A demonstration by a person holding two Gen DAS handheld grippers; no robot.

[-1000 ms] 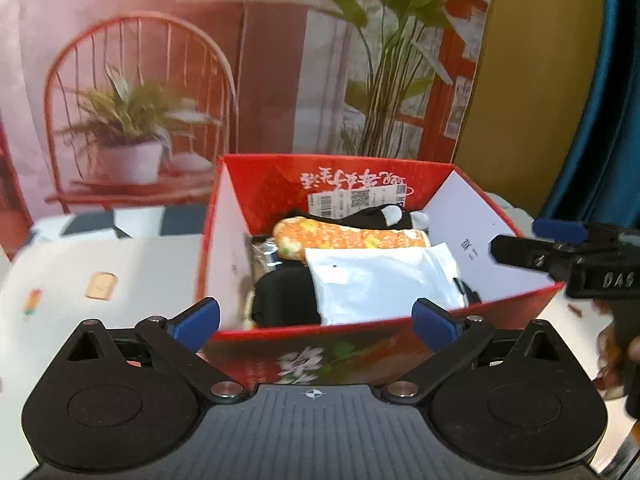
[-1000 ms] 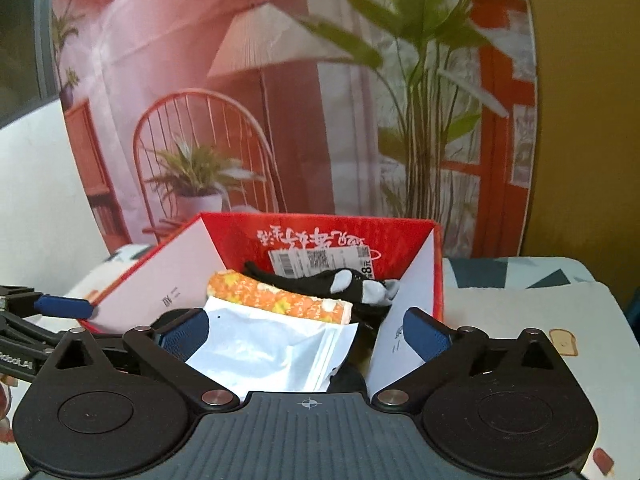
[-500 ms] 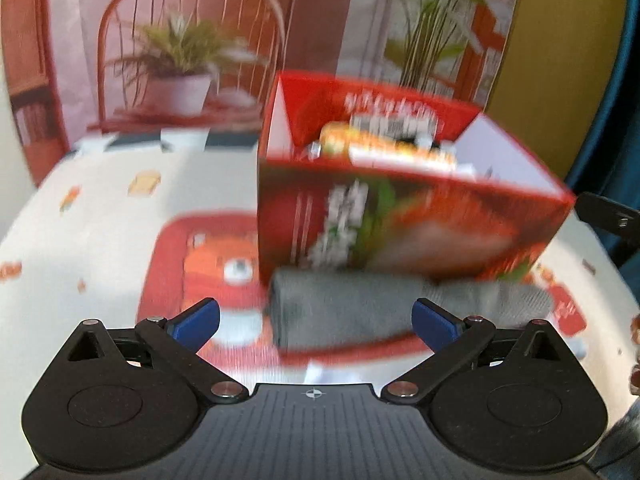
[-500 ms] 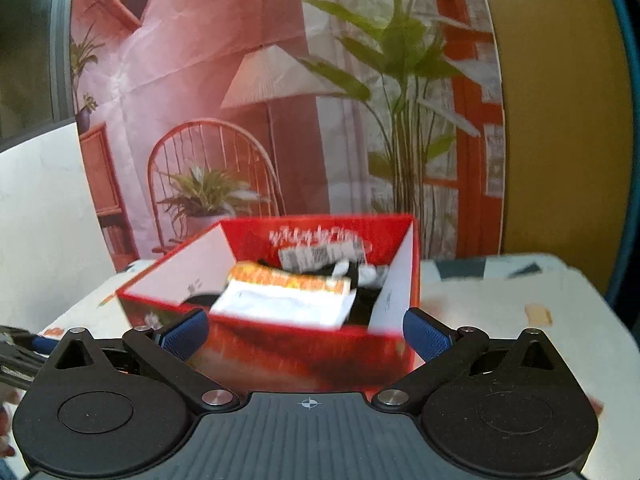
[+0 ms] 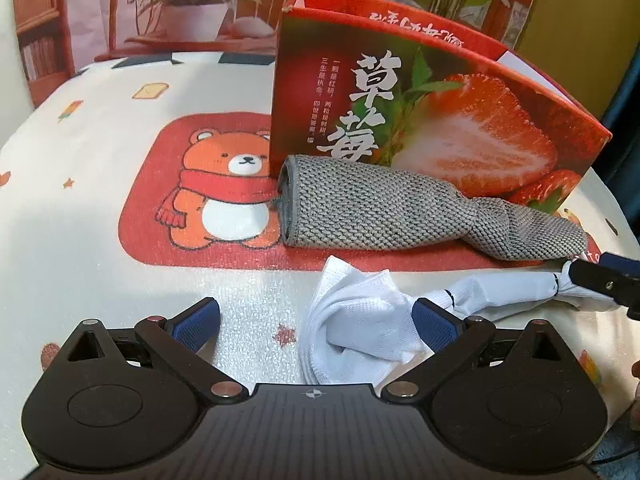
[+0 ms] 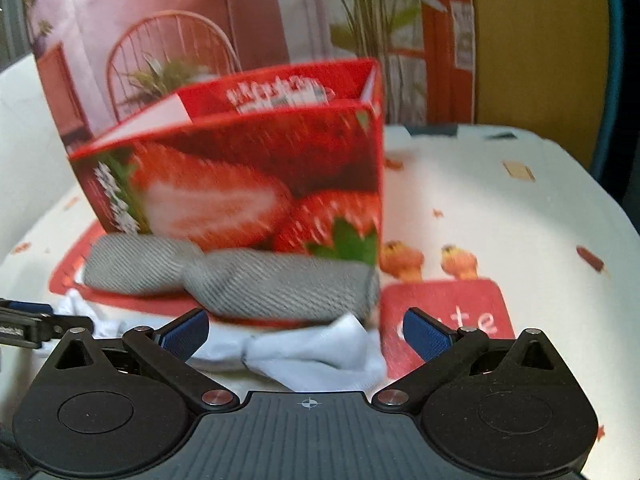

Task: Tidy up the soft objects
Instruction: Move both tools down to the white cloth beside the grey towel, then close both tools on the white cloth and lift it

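A white sock [image 5: 368, 316] lies crumpled on the table in front of a knotted grey knit cloth [image 5: 392, 212]. The cloth lies against the red strawberry box [image 5: 440, 120]. My left gripper [image 5: 316, 320] is open, low over the table, its jaws on either side of the sock's left end. My right gripper [image 6: 306, 330] is open, with the sock's right end [image 6: 312, 352] between its jaws. The grey cloth [image 6: 240, 276] and the box [image 6: 256, 184] lie beyond it. The right gripper's tip [image 5: 604, 276] shows at the sock's far end.
The table wears a white cloth with a red bear print [image 5: 224, 196] and a red patch [image 6: 448, 316] to the right of the box. The box's inside is hidden from this low angle. A printed backdrop stands behind the table.
Both grippers have dropped from above the box down to table level in front of it. The grey cloth and white sock have come into view between the jaws.
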